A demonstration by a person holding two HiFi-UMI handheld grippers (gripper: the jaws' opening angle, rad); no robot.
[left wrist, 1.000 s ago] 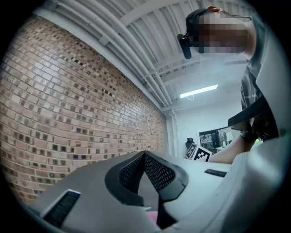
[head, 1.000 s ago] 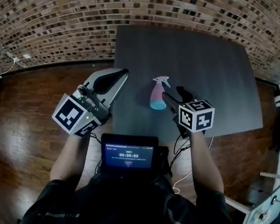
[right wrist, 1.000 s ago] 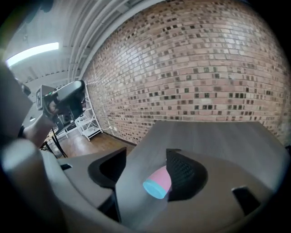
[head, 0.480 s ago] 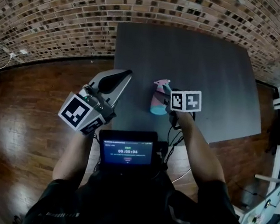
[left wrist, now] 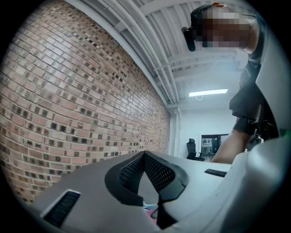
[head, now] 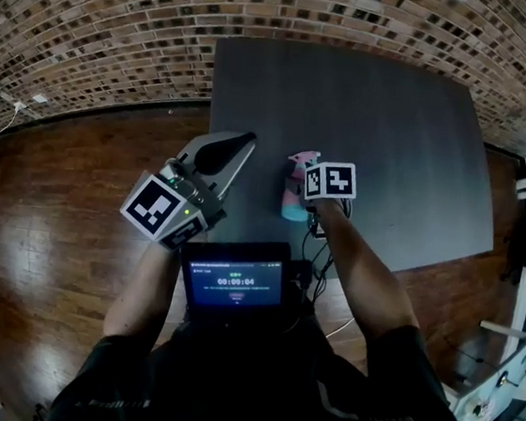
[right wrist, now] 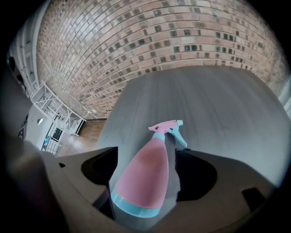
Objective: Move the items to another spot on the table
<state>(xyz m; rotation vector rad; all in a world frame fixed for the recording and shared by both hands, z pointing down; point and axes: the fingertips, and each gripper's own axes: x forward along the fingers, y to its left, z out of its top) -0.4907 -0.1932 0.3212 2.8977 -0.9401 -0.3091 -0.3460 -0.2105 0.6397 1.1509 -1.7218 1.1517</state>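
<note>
Bottle [head: 292, 191] lies by the tabletop [head: 395, 126]'s near edge — far half bare. Right gripper [right wrist: 148, 173]'s fingers, just opening wide, straddle it without touching; left gripper [head: 240, 144]'s fingers — closed, empty — at the left edge.

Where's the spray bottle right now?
Head view: pink spray bottle on the dark table, in its front-left part, between the jaws of the right gripper, which have just been opening; left gripper sits to its left.

Open tabletop [head: 397, 107] stretches behind and to the right of the spray bottle [head: 292, 197]; the left gripper [head: 238, 145] crowds its near left edge.
</note>
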